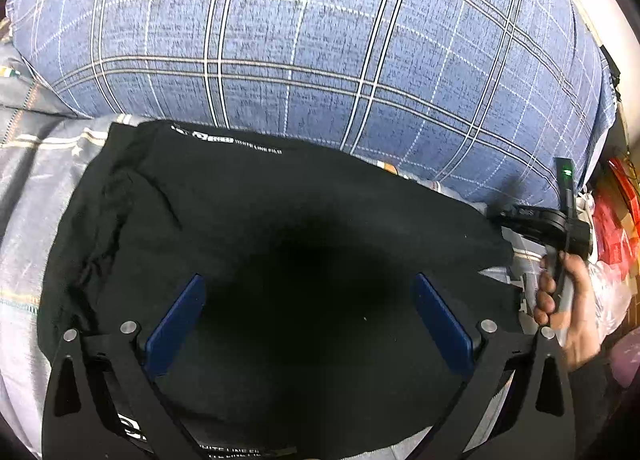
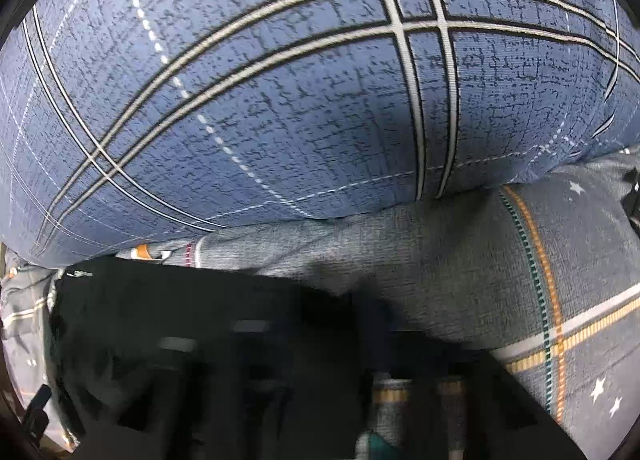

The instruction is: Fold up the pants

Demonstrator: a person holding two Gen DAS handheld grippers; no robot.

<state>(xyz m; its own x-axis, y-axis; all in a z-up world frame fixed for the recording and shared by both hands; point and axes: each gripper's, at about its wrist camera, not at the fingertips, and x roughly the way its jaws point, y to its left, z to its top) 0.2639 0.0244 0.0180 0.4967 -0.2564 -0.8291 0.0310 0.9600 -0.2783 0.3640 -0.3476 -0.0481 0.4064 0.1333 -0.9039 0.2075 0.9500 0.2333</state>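
The black pants [image 1: 280, 244] lie folded into a compact block on the grey bedsheet, with small white lettering along the far edge. My left gripper [image 1: 308, 300] hovers over them, blue fingers [image 1: 176, 324] spread wide, open and empty. The right gripper body [image 1: 548, 220] shows at the pants' right edge in the left wrist view, held by a hand [image 1: 568, 300]. In the right wrist view the pants [image 2: 180, 320] fill the lower left and the right gripper [image 2: 320, 340] is a dark motion-blurred shape; its jaws cannot be read.
A large blue plaid pillow [image 1: 320, 32] lies right behind the pants and fills the right wrist view too [image 2: 300, 80]. The grey sheet [image 2: 480, 260] with orange stripes and stars extends right. Red clutter [image 1: 616, 220] sits beyond the bed's right edge.
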